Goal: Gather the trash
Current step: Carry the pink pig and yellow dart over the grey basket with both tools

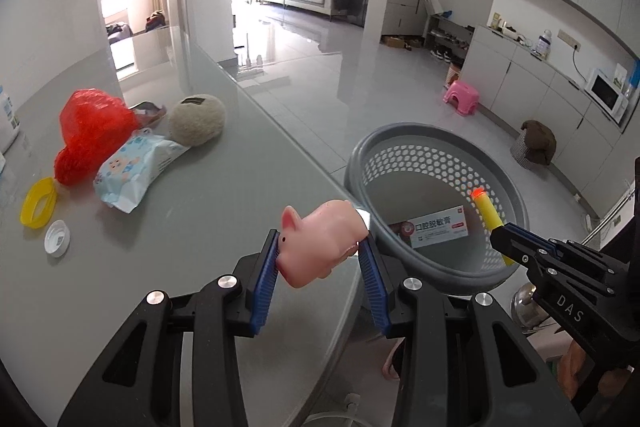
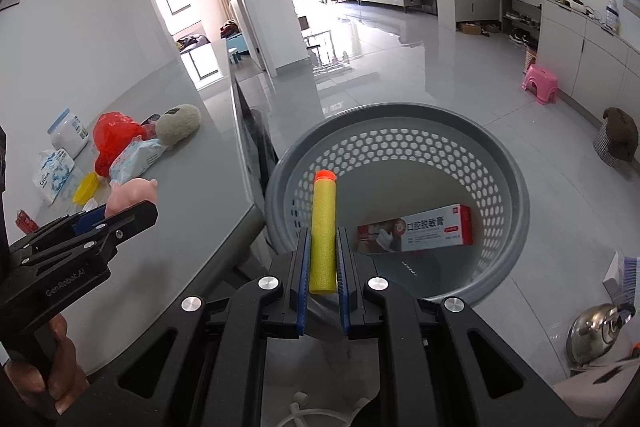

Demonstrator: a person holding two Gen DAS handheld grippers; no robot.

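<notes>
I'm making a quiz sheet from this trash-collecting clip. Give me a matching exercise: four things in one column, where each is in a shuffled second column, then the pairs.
Things:
1. pink pig toy
2. yellow foam dart
3. toothpaste box
4. white bottle cap

Places:
A. lying on the bottom of the grey basket
B. clamped in the right gripper, above the basket
C. lying on the grey table beside a yellow ring
D. clamped in the left gripper, at the table's edge

Pairs: 1-D, 2-B, 3-A, 4-C
</notes>
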